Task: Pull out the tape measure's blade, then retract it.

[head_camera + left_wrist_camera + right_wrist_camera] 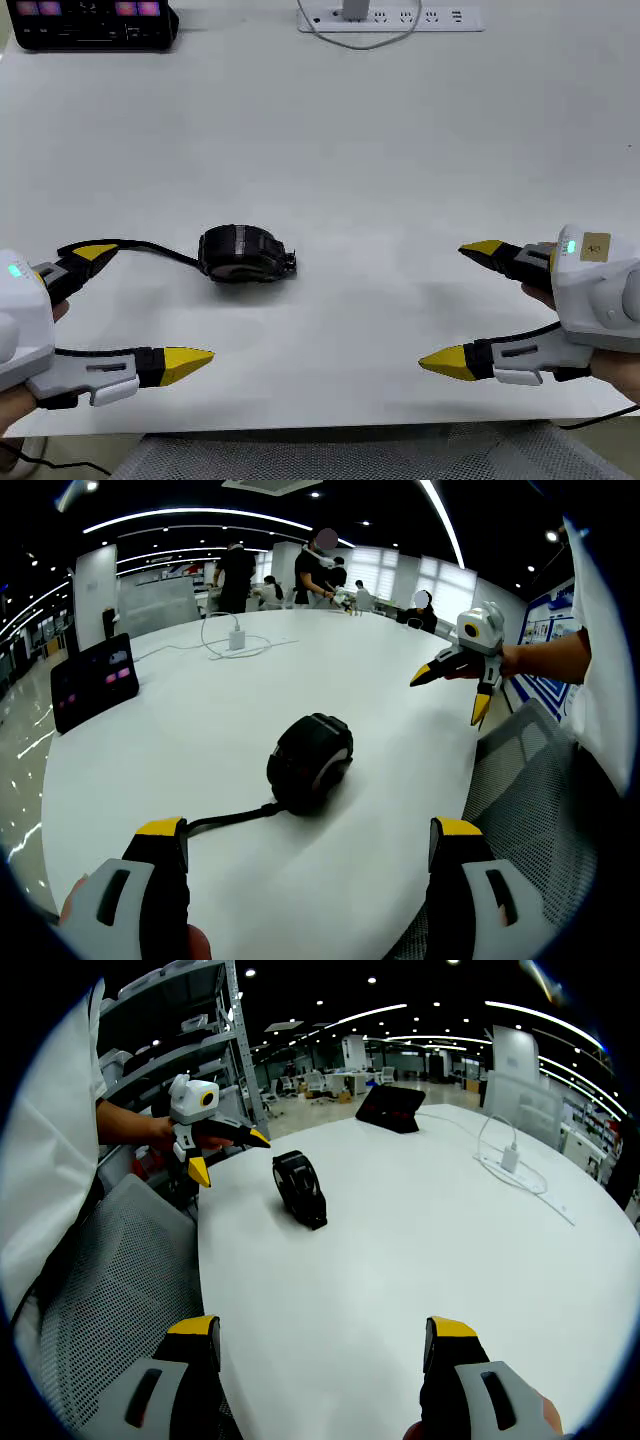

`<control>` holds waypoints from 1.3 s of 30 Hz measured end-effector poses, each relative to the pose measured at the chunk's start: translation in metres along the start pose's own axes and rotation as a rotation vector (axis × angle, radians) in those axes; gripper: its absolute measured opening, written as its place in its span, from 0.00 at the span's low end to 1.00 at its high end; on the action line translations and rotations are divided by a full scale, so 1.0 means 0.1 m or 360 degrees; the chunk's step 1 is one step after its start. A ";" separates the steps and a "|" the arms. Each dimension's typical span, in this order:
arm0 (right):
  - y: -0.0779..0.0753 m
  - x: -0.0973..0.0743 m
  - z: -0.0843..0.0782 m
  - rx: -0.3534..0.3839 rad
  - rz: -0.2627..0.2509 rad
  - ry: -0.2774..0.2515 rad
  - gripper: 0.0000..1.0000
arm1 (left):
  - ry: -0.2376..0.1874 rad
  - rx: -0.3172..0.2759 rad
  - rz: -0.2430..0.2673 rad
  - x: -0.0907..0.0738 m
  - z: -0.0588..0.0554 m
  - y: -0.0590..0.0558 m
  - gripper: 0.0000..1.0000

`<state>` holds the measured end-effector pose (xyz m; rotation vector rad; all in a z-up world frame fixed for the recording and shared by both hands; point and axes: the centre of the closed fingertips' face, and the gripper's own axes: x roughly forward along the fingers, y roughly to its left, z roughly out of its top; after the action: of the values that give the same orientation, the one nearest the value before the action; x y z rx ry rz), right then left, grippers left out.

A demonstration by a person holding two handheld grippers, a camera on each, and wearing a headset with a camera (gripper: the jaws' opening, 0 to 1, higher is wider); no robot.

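1. Progress: nothing done yet, as I read it. The tape measure [240, 254] sits on the white tabletop [400, 150] with its blade all inside the case. Just the end hook [289, 265] pokes out at the case's right end. Pull-out and retract are both left to do.
2. The left claw [152, 303] is spread wide and holds nothing. It hovers at the near left edge of the tabletop.
3. The right claw [445, 305] is also spread wide and empty, at the near right edge. Its tips point inward toward the left claw.
4. Tape measure vs left claw: near, just ahead of the tips and apart from both jaws. In the left gripper view the case lies ahead on the line between the two jaws, not inside them.
5. A black wrist strap [160, 248] runs from the case's left end to the left claw's far yellow tip. Cannot tell if it touches the tip or passes under it.
6. Tape measure vs right claw: well apart, with bare tabletop between. The hook end faces this claw.
7. Likely next: one claw clamps the case and the other pinches the hook. The hook is small and low on the tabletop, so that pinch may slip.
8. At the far edge are a power strip [400, 17] and a dark screen device [90, 22], both well apart from the work.
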<state>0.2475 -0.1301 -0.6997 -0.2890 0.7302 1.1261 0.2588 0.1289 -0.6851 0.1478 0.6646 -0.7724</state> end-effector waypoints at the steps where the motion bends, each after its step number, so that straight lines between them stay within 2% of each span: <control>1: 0.00 0.00 0.00 -0.0002 -0.0001 0.0001 0.83 | -0.0001 0.0000 0.0001 0.00 0.00 0.00 0.99; 9: 0.01 0.01 0.00 -0.0018 0.0000 0.0007 0.84 | 0.0006 -0.0002 0.0006 0.00 0.00 0.00 0.99; 11: 0.01 0.01 -0.01 -0.0013 -0.0001 0.0009 0.85 | 0.0007 0.0002 0.0016 0.00 0.00 0.02 0.99; 13: 0.01 0.01 0.00 -0.0011 -0.0003 0.0009 0.85 | 0.0036 -0.0011 0.0052 0.00 -0.03 0.07 0.99; 16: 0.01 0.01 -0.01 0.0012 0.0008 0.0026 0.81 | 0.0035 -0.0019 0.0050 -0.01 -0.03 0.08 0.99; 19: 0.01 0.00 -0.02 0.0017 0.0008 0.0045 0.79 | 0.0045 0.0031 0.0072 -0.01 -0.05 0.10 0.99; 21: 0.00 0.01 -0.01 0.0006 -0.0017 0.0044 0.82 | 0.0034 0.0041 0.0065 0.00 -0.05 0.09 0.99; 26: 0.04 0.01 0.01 0.0004 -0.0004 0.0050 0.81 | 0.0036 0.0036 0.0051 0.00 -0.06 0.08 0.96; 39: 0.07 0.02 0.06 -0.0014 0.0003 0.0063 0.82 | 0.0007 0.0031 0.0048 0.02 0.01 0.11 0.98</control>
<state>0.2441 -0.1228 -0.6956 -0.3185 0.7606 1.1284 0.2676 0.1348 -0.6872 0.1770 0.6579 -0.7499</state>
